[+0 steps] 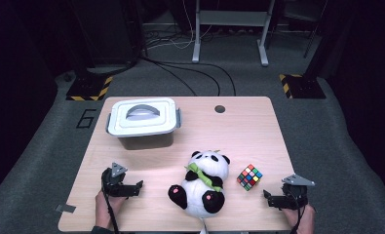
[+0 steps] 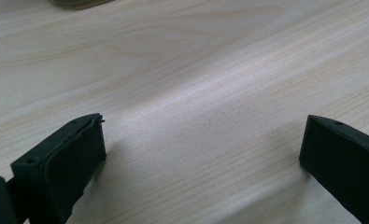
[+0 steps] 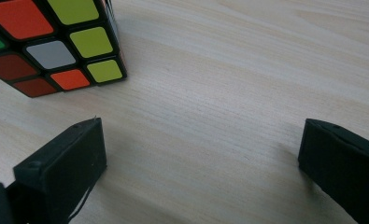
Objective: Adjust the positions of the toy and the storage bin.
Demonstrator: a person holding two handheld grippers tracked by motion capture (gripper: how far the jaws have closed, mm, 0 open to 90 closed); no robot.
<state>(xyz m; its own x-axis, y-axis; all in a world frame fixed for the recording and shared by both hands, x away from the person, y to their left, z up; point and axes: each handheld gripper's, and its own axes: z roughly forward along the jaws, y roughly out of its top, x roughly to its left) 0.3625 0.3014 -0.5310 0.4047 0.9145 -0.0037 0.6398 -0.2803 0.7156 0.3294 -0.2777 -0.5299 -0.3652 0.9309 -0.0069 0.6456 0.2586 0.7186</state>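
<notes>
With both the left gripper [image 1: 137, 186] and right gripper [image 1: 266, 196] wide open and empty, we should square the right one on the cube [image 1: 249, 177] just left.

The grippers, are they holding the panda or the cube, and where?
Nothing is held. The left gripper and right gripper are both open over bare table, apart from the panda and the cube.

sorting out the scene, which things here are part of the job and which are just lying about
In play, by nearness to the open grippers:
- puzzle cube, closest to the right gripper
- plush panda, between it and the left gripper

Lying about:
- lidded grey box
- floor cables
</notes>
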